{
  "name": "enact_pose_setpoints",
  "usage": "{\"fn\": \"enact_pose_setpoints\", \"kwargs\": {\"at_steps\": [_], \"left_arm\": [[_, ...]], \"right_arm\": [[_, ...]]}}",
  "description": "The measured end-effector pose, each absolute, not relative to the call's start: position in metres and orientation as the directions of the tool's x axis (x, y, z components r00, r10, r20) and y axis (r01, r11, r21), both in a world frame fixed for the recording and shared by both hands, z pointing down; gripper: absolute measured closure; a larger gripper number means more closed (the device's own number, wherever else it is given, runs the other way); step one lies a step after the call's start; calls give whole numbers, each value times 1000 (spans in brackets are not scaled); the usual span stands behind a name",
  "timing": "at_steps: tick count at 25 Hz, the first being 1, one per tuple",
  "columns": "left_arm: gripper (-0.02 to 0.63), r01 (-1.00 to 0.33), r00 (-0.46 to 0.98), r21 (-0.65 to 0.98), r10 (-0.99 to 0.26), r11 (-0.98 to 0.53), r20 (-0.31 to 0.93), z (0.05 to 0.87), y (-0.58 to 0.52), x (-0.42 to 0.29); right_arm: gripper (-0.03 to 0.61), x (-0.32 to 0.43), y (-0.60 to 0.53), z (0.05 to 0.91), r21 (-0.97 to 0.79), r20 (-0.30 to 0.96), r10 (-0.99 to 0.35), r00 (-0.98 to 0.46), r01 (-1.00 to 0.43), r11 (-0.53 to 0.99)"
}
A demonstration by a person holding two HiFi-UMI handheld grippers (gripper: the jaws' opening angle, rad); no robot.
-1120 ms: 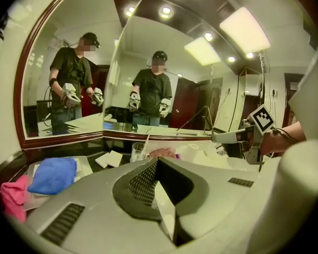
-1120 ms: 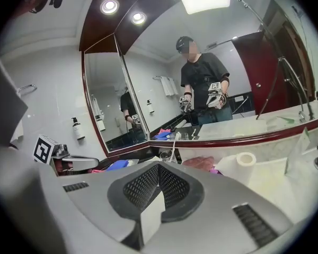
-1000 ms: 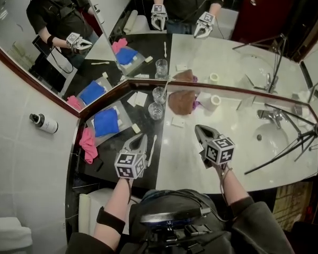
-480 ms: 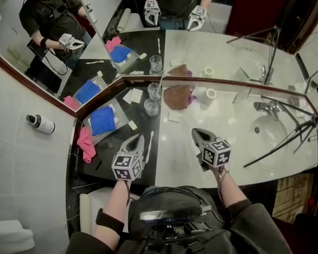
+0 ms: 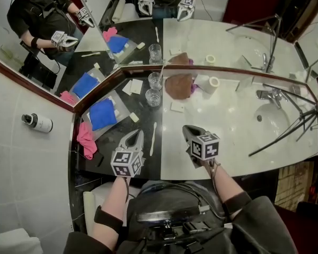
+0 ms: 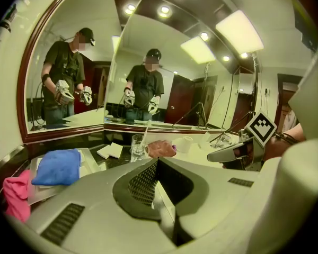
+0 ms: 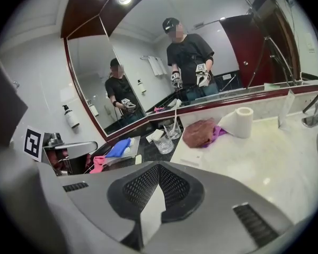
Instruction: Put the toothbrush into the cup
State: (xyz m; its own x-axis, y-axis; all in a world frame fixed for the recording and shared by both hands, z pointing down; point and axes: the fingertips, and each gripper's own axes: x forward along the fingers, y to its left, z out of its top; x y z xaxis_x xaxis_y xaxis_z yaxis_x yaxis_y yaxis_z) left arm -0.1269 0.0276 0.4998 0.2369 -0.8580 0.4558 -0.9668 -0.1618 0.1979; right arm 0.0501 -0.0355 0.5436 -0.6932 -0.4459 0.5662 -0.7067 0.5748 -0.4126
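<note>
Now at the near edge of the bathroom table (image 5: pixel 228 115), a person holds two sets of tongs, both clenched tight with nothing between the jaws. The left tongs (image 5: pixel 134 135) hover over the table's dark section, and the right tongs (image 5: pixel 186 129) hover over the pale marble beside it. Between them lies the white toothbrush (image 5: pixel 153 137), flat on the dark surface. It touches neither pair and is a little nearer the left one. A pink cloth (image 5: pixel 86 140) and a blue cloth (image 5: pixel 103 114) sit off to the left. Farther back, well apart from the brush, a clear glass cup (image 5: pixel 153 97) looks empty, with a second glass (image 5: pixel 156 80) just behind it. Beyond them a brown cloth (image 5: pixel 177 86) and a toilet roll (image 5: pixel 209 83) rest by the mirror (image 5: pixel 212 41), and the sink (image 5: pixel 278 123) is off to the right.

The task appears to be at its opening step, the reach for the brush. The next move likely calls for one pair to spread its jaws and drop low enough to pinch the thin handle off the table. It would then carry the brush toward the mirror and stand it in the cup.
</note>
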Motion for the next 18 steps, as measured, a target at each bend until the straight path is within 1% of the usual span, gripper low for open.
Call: {"fn": "enact_pose_setpoints", "kwargs": {"at_steps": [3, 4, 7, 8, 14, 18], "left_arm": [[613, -962, 256, 208, -852, -178, 456, 507, 30, -139], [613, -960, 261, 212, -851, -181, 456, 510, 31, -143], [613, -957, 272, 220, -847, -189, 457, 521, 32, -155], [613, -956, 277, 220, -846, -194, 456, 524, 32, -159], [613, -950, 312, 155, -834, -271, 455, 538, 28, -176], [613, -946, 323, 135, -830, -295, 454, 545, 23, -189]], "right_arm": [[535, 24, -23, 565, -400, 635, -412, -654, -734, 550], [519, 15, -19, 572, -391, 655, -401, -640, -742, 545], [444, -10, -6, 593, -365, 711, -378, -593, -770, 524], [429, -18, -1, 600, -358, 727, -371, -577, -780, 513], [364, -58, 21, 643, -284, 817, -332, -472, -829, 482], [341, -82, 20, 648, -256, 829, -346, -438, -849, 462]]}}
